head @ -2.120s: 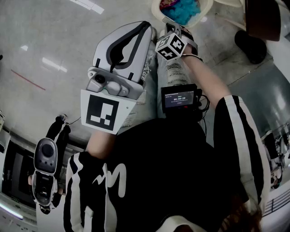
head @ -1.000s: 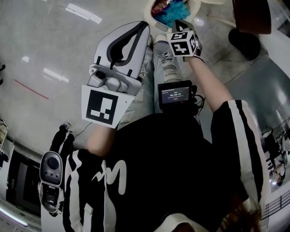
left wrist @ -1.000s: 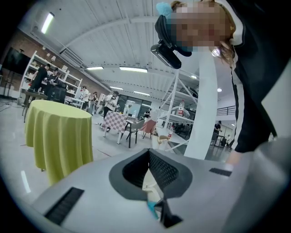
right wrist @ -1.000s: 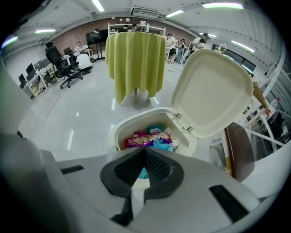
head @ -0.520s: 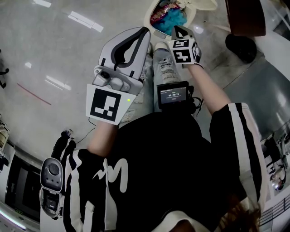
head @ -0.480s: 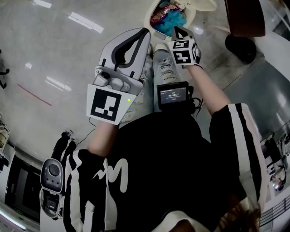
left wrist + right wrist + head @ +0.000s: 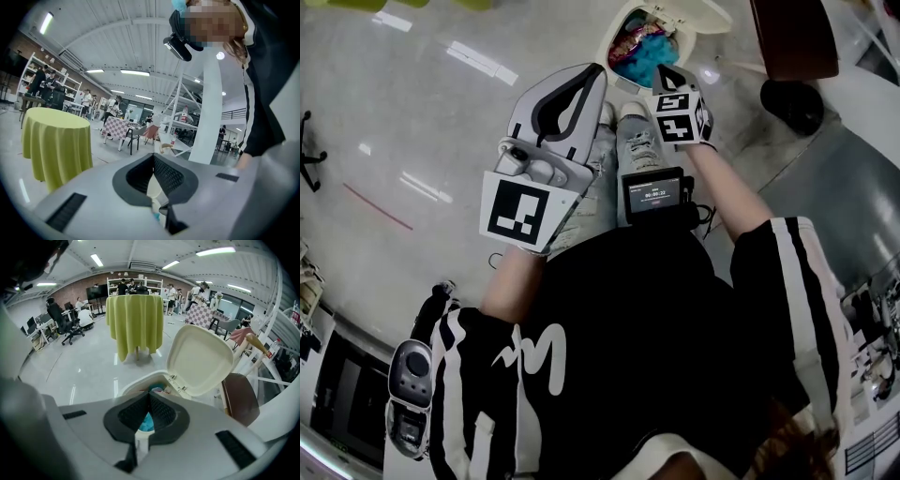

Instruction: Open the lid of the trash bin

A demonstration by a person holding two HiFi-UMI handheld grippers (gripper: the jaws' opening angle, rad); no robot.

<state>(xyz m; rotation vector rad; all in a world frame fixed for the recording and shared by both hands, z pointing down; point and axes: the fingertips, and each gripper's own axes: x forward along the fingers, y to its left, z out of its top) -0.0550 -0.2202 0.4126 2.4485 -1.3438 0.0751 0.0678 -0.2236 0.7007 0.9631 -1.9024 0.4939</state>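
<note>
Standing on a glossy grey floor [image 7: 412,103], a person holds a gripper in each hand at waist height, seen from above. The left gripper [image 7: 596,75] points forward, its marker square facing the camera. Its own view shows its two jaws pressed together at the tips with nothing clamped between them, pointing out over a large hall and a round table [image 7: 56,140] under a yellow-green cloth. The right gripper [image 7: 668,75] sits just beside it to the right, its marker cube turned upward. Its own view shows its jaws likewise closed tip to tip and empty.

The cream trash bin [image 7: 619,33] stands on the floor just ahead of the person's shoes, beyond the right gripper's tips and not touched by either gripper. Its lid [image 7: 201,359] is already raised, standing nearly upright on its hinge at the bin's far side. Blue and pink rubbish [image 7: 642,52] shows inside. A brown chair [image 7: 792,33] stands near the bin on its right. A small lit screen [image 7: 653,195] hangs at the person's waist.
</note>
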